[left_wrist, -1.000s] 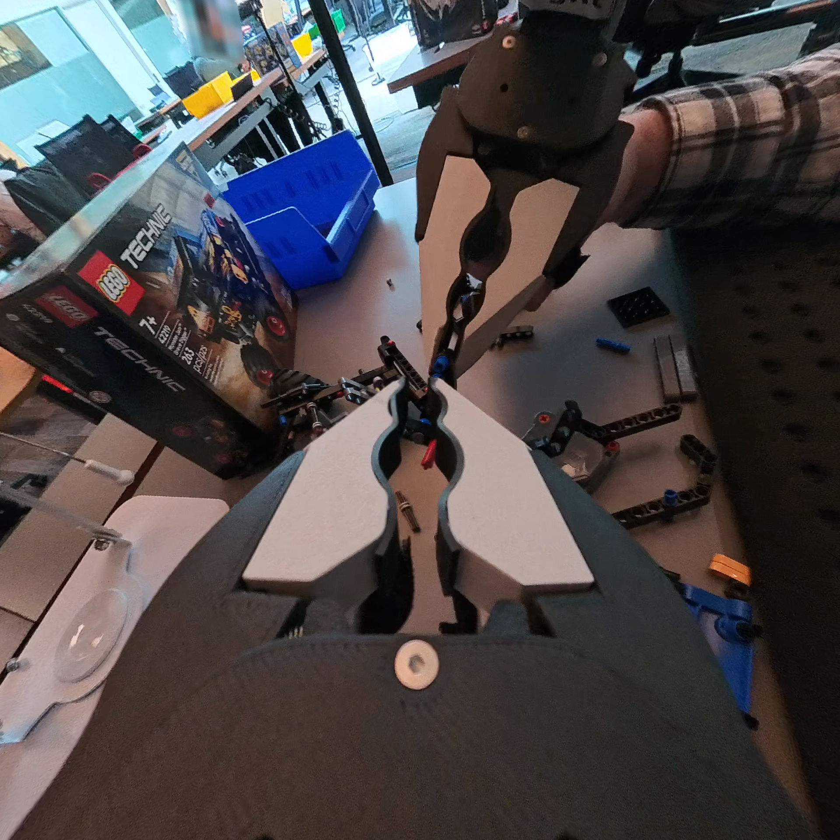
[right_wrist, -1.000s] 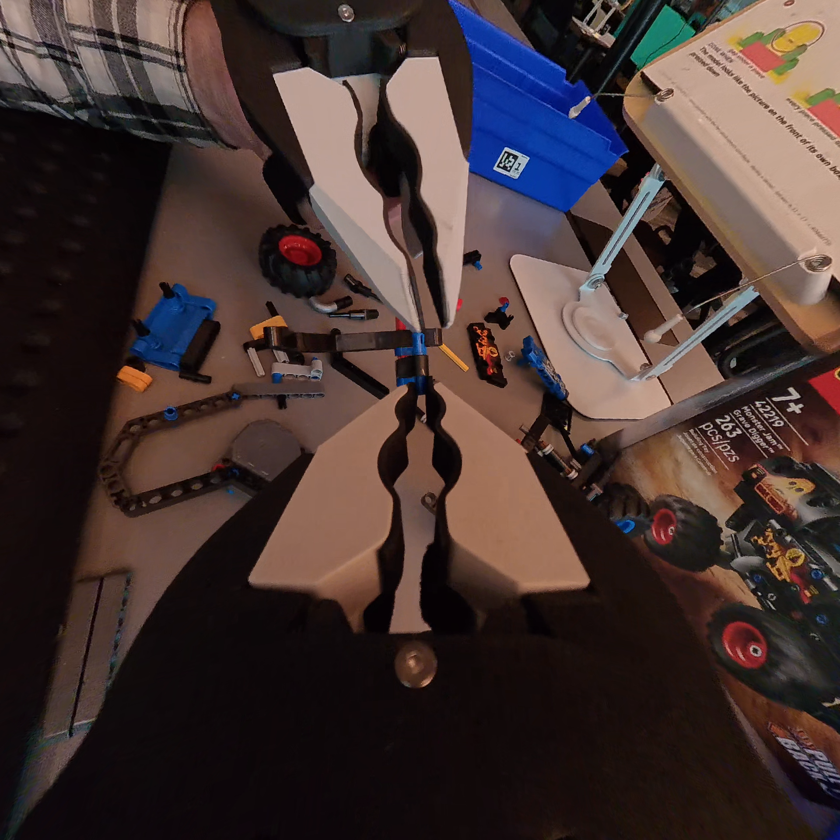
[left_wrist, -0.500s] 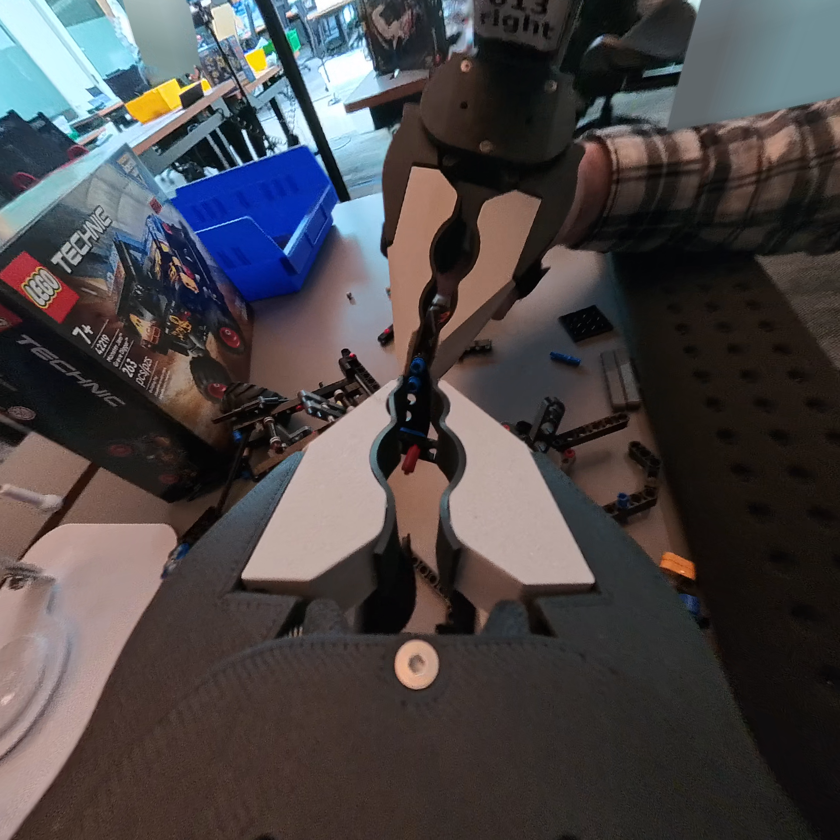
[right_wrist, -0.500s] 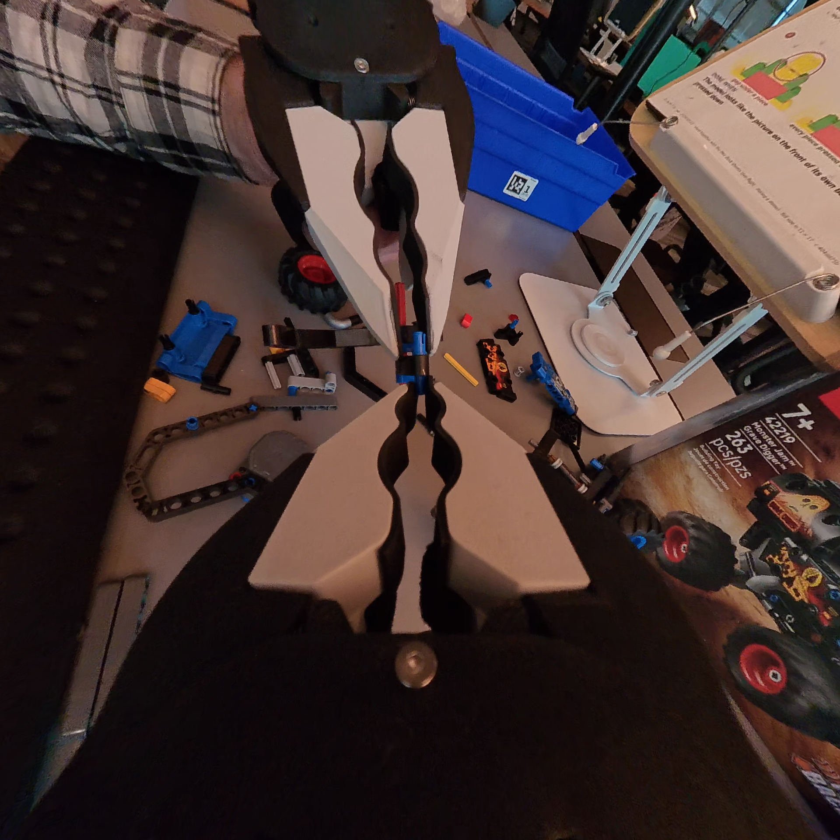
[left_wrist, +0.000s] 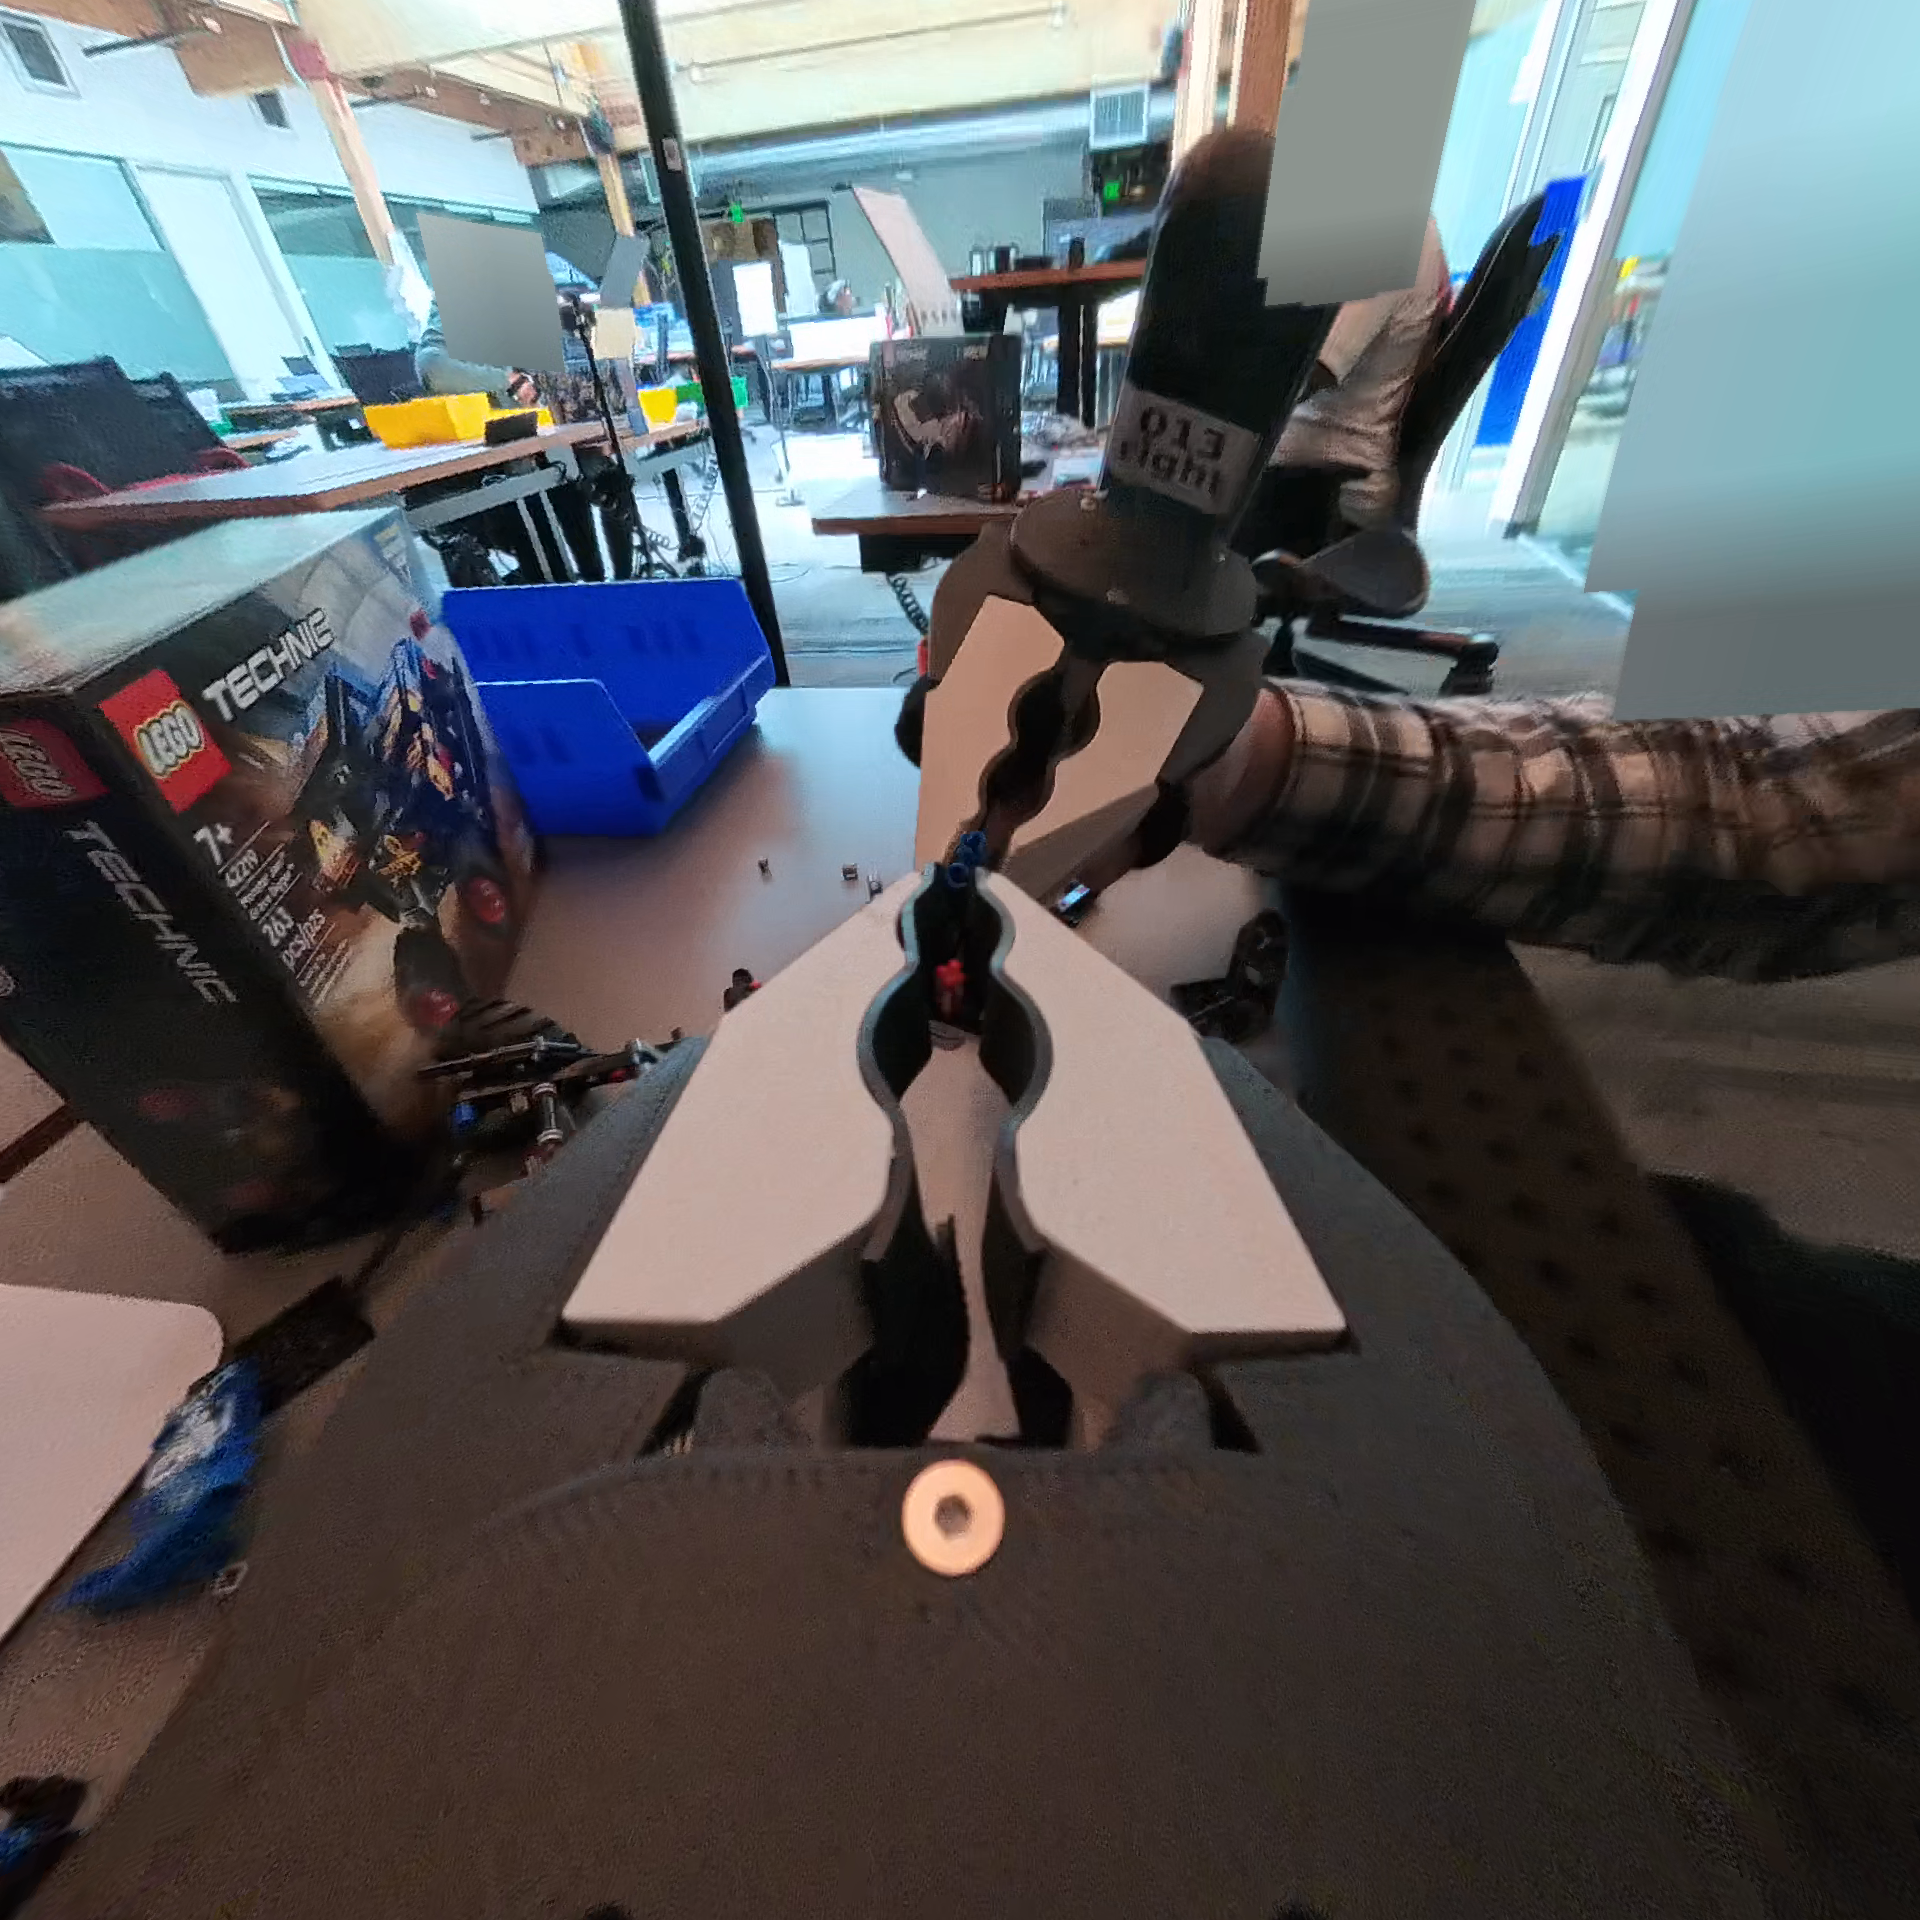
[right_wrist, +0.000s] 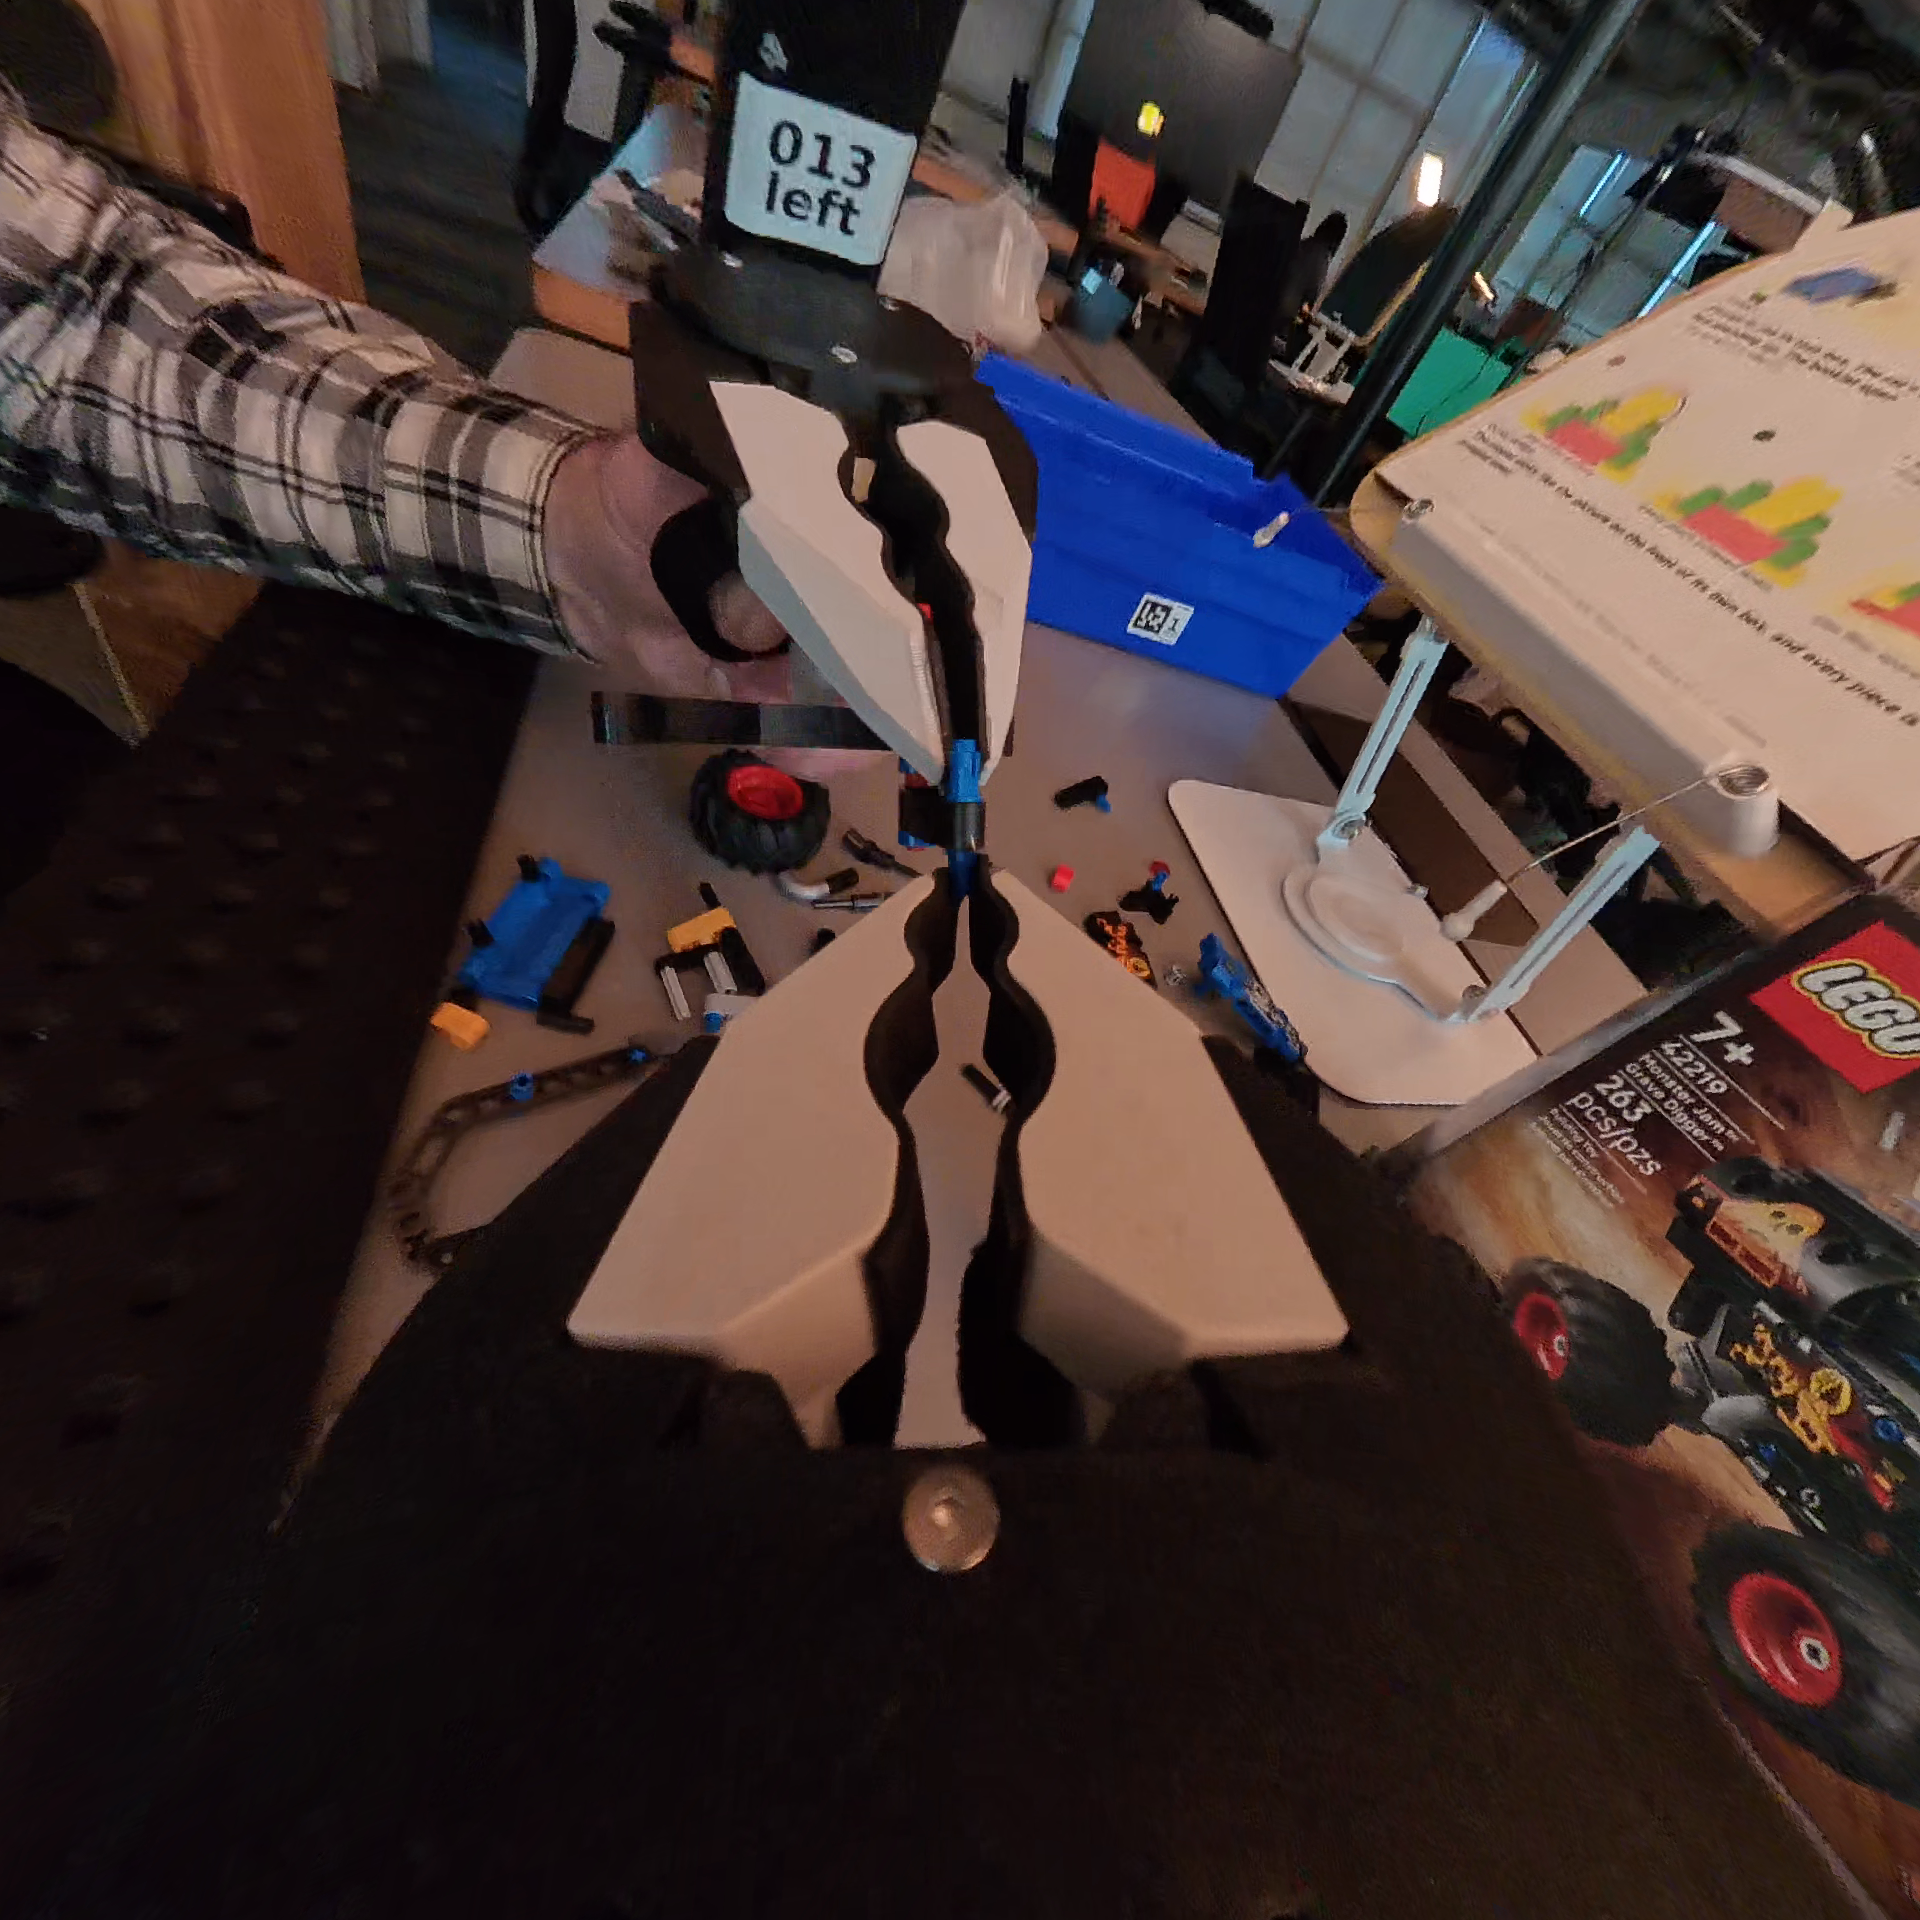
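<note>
The left gripper and the right gripper meet tip to tip above the grey table; each has its fingers pressed together on one end of the same small toy-brick piece, a black bit with blue pins, held in the air between them; in the left wrist view only its blue tip and a red pin inside the left gripper's jaws show. A plaid sleeve leads to the far gripper in each view. Below lie loose parts: a black wheel with a red hub, a blue block, a long black beam; a blue bin stands at the back; a printed toy box stands beside the parts; a white lamp base sits near it.
</note>
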